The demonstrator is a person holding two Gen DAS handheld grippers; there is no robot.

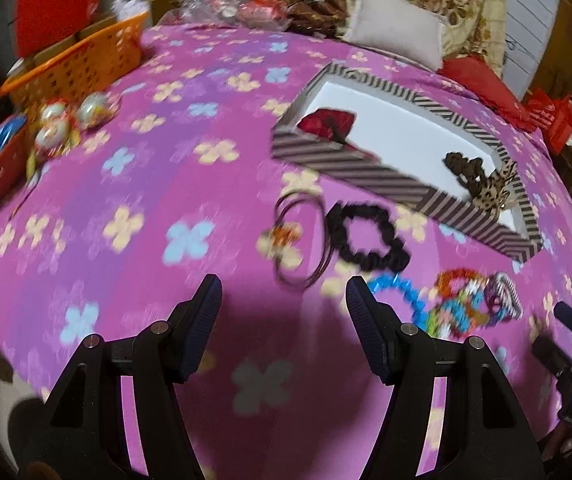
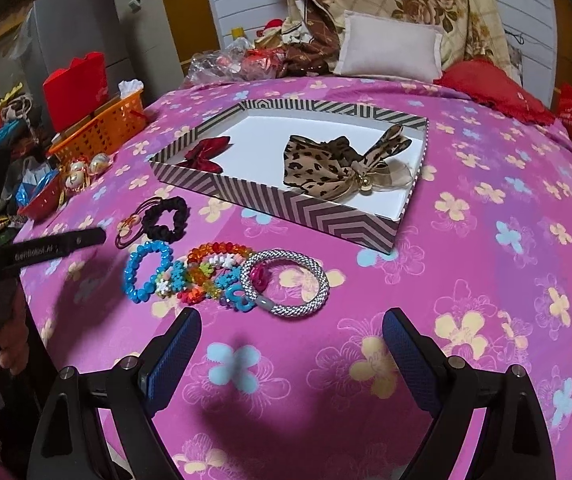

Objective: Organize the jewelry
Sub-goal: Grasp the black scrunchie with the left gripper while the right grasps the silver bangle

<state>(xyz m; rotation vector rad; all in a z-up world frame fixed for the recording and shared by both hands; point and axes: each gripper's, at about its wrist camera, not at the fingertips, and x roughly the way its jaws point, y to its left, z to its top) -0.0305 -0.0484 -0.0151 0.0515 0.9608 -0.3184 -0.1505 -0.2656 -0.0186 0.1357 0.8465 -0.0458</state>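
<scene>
Silver-white bracelet [image 2: 286,282] shows whole only from right wrist — left view blurs it.

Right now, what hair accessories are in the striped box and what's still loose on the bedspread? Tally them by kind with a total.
In the striped box:
Leopard-print bow: 1
Red bow: 1

Loose on the bedspread:
Black scrunchie: 1
Thin brown hair ties with a flower charm: 1 bunch
Blue beaded band: 1
Silver braided band: 1
Multicolour beaded bands: 1 tangled pile, count unclear

Total: 7 groups
</scene>
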